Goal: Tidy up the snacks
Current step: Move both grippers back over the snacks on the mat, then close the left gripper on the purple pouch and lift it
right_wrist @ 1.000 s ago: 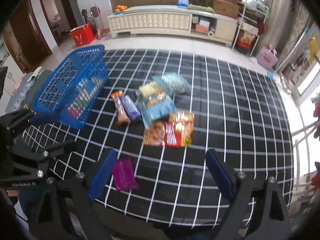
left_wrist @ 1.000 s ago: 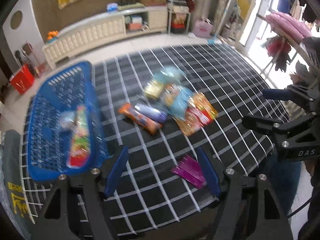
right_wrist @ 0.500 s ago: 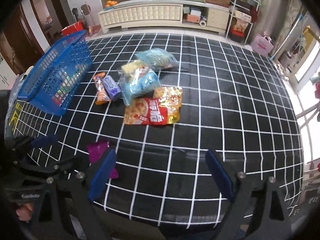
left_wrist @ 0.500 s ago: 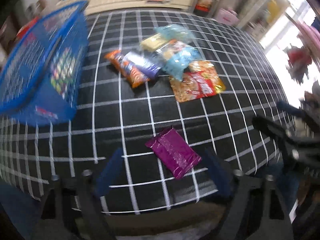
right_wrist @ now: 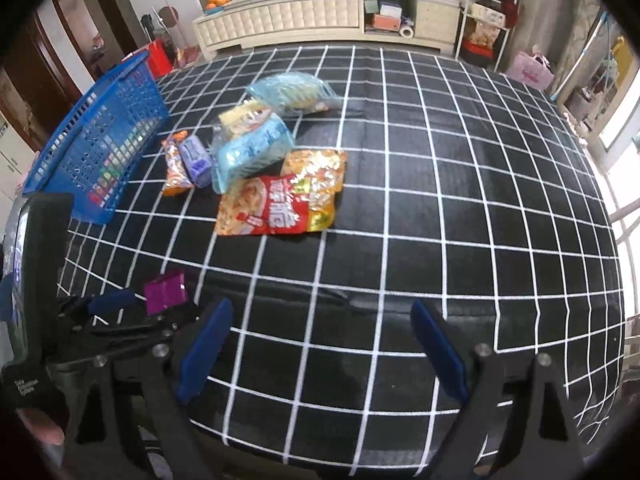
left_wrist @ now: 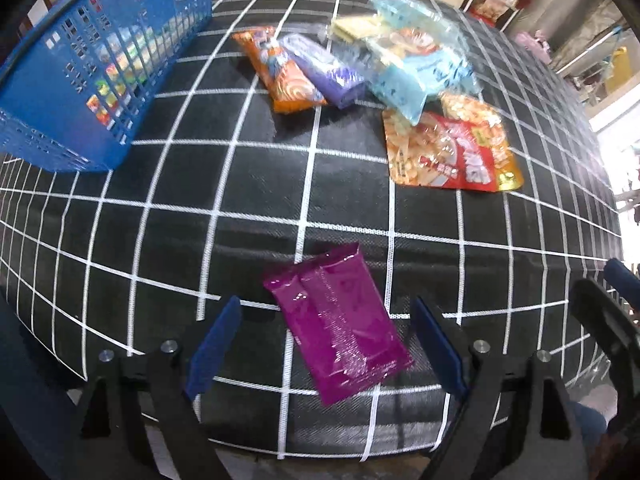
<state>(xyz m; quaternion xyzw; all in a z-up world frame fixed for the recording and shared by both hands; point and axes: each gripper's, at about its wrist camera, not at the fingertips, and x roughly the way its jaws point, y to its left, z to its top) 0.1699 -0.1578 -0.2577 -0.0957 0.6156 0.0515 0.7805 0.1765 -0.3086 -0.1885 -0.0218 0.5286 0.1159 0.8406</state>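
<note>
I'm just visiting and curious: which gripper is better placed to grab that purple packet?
Left. The left gripper is open with the purple packet between its fingers; the right gripper is over bare cloth.

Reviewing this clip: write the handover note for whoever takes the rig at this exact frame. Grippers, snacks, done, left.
Left gripper: open, fingers either side of the purple packet near the table edge, not gripping.
Right gripper: open, holding nothing, above bare cloth.
Blue basket: far left, already holds at least one colourful pack.
Left: the purple packet, then the central pile: orange pack, violet pack, light blue bags, red bag.
</note>
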